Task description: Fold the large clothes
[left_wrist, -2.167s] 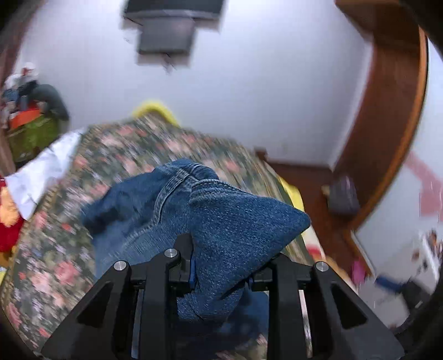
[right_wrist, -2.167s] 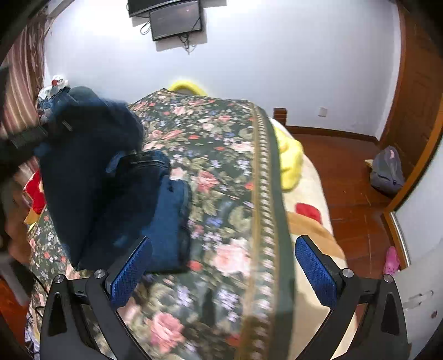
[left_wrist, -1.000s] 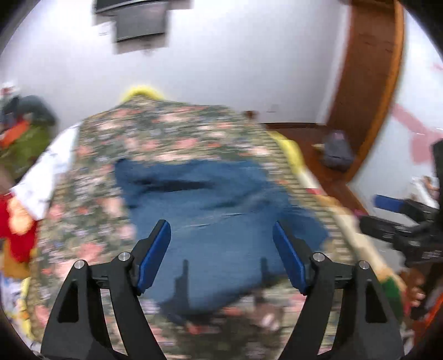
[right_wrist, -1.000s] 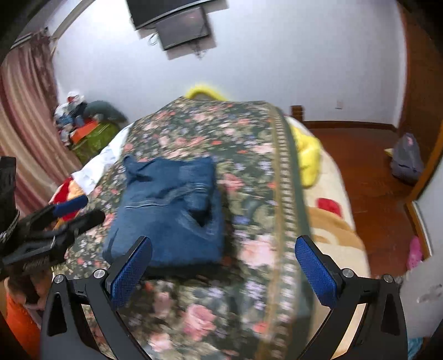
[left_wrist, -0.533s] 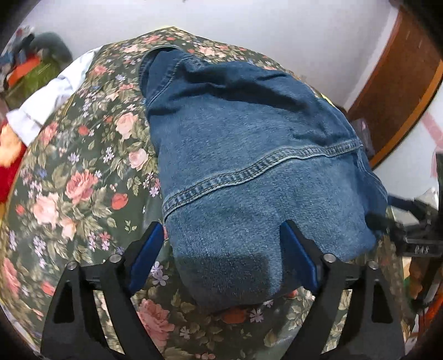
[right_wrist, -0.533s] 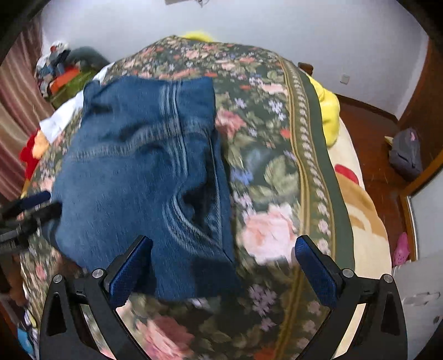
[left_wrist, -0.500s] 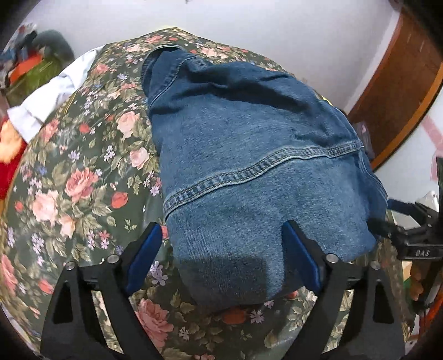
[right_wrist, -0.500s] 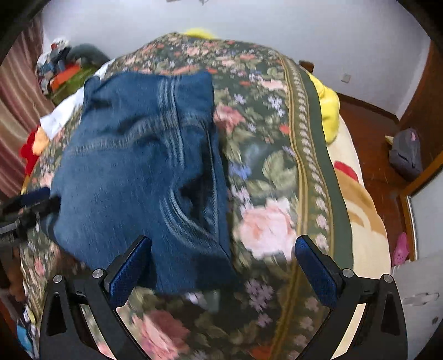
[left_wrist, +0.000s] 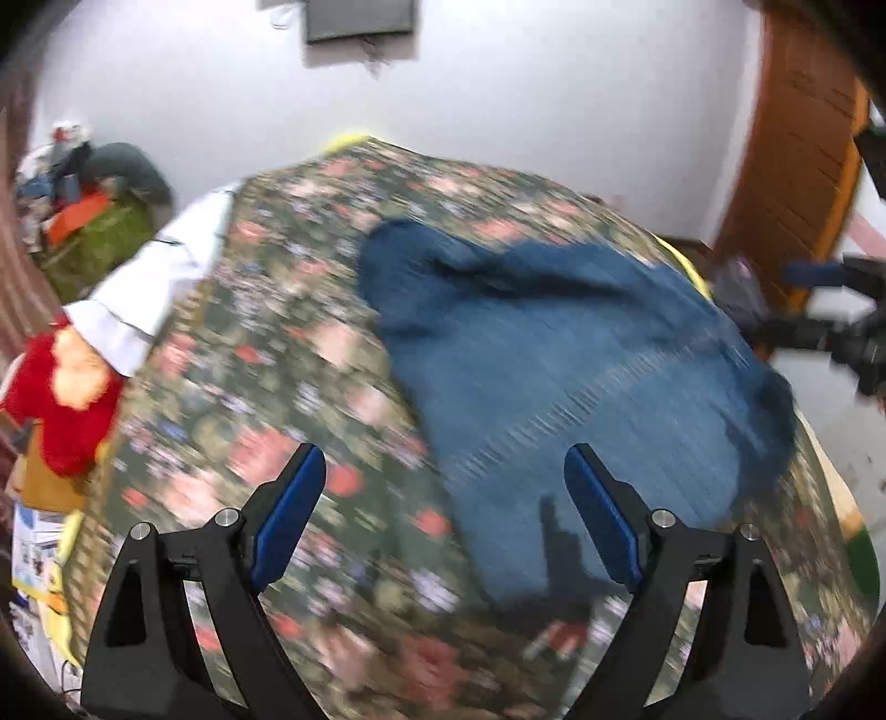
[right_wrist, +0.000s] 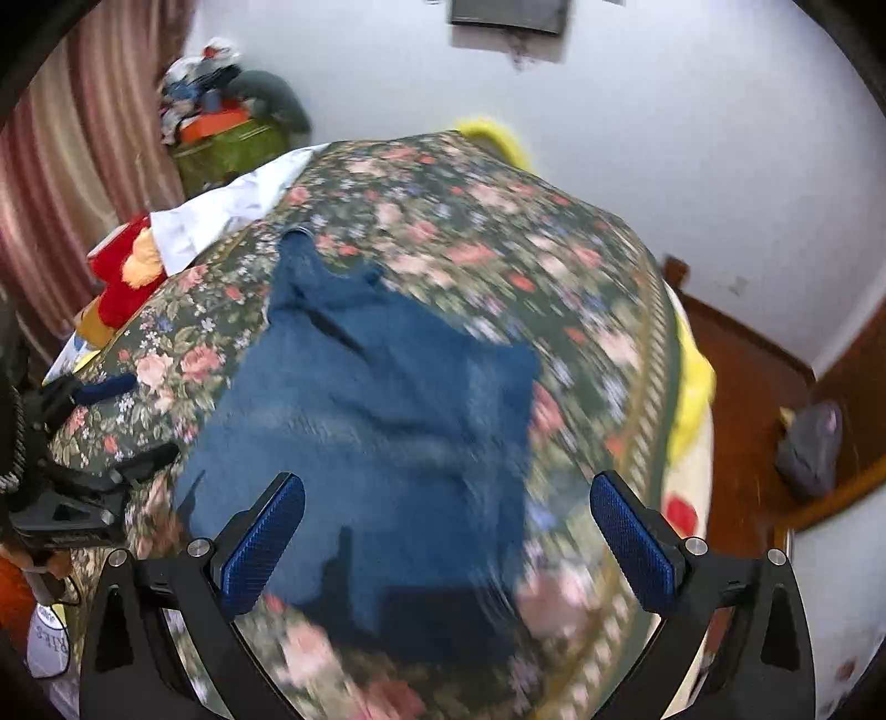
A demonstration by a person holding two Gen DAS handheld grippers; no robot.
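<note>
My left gripper point(left_wrist: 443, 515) and right gripper point(right_wrist: 446, 543) both hang with jaws apart and nothing between them; the left's have just been opening. The folded denim garment point(left_wrist: 565, 382) lies flat on the flowered bed point(left_wrist: 266, 421), at about one o'clock from my left gripper. I judge the fold finished; next I'd square the bundle's edges or fetch another piece.

Left wrist camera sits behind the left tool point(left_wrist: 437, 512), angled down over the bed's point(left_wrist: 288, 387) near end from its left side, facing the far wall. Right wrist camera does likewise behind the right tool point(right_wrist: 446, 540), from the right. Both views are close and share the folded denim point(left_wrist: 581, 376), the floral bed cover and the wall-mounted screen point(right_wrist: 506, 14).
</note>
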